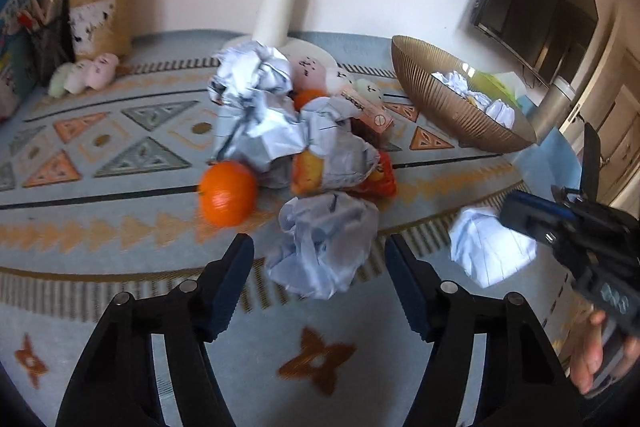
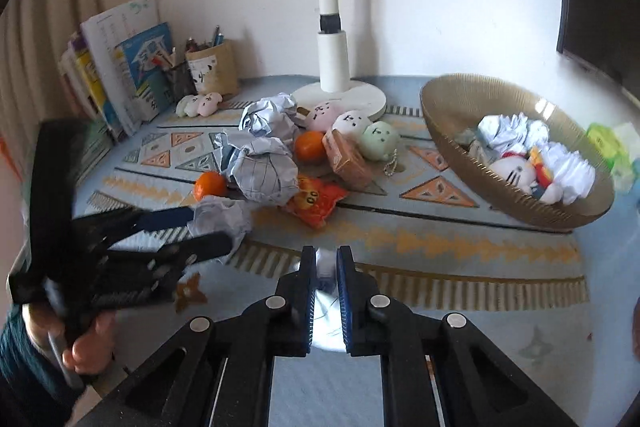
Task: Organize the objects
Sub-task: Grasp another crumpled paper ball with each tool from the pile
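On the patterned mat a pile holds crumpled paper balls [image 1: 256, 107], an orange [image 1: 228, 193], a snack packet [image 2: 314, 201] and a small carton [image 2: 346, 157]. My left gripper [image 1: 320, 243] stands open around a loose crumpled paper ball [image 1: 324, 247] at the pile's near edge; thin gaps show beside both pads. The right wrist view shows that left gripper [image 2: 212, 229] with the same ball [image 2: 220, 219] between its fingers. My right gripper [image 2: 326, 251] is shut on a white paper ball [image 2: 326, 267], lifted off the mat; in the left wrist view this ball [image 1: 492, 251] hangs at the right.
A gold ribbed bowl [image 2: 440, 131] at the right holds paper balls and a plush toy. A white lamp base [image 2: 340, 95] stands behind the pile, with small plush toys [image 2: 378, 141] and a second orange [image 2: 310, 146]. Books [image 2: 120, 67] and a pencil holder [image 2: 212, 71] line the back left.
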A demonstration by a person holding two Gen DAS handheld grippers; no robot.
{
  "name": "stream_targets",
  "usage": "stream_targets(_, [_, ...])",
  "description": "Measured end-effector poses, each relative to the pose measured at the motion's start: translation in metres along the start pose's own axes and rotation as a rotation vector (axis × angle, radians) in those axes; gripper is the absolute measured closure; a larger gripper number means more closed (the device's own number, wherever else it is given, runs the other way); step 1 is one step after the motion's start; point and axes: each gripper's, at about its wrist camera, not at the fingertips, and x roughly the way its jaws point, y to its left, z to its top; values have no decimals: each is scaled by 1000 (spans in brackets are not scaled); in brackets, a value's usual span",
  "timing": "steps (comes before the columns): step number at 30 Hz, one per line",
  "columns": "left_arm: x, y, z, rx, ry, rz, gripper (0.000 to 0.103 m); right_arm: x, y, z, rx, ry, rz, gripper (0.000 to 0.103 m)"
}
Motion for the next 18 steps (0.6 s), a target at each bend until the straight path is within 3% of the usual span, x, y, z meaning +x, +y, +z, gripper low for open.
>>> stream_targets(3, [8,-6,1,2,19,-6,54,-4,5,-9,-68,0,-33,77])
stream_targets(5, [7,-8,-1,7,11,-7,60,-5,4,-13,-49,15,2,43])
stream_targets(6, [6,-8,-1,11,4,-7,61,-5,2,-17,-30,14,14,38])
stream_targets(10, [-11,-10,-7,28,-81,-2,61,-6,-7,-32,54,34,63,32])
stream_targets(14, [-17,-10,-8,31,-108,15,61,6,-10,-50,171,105,217,30])
stream_targets(18, [-18,-9,-8,28,-117,14,61,18,10,-56,147,148,219,29])
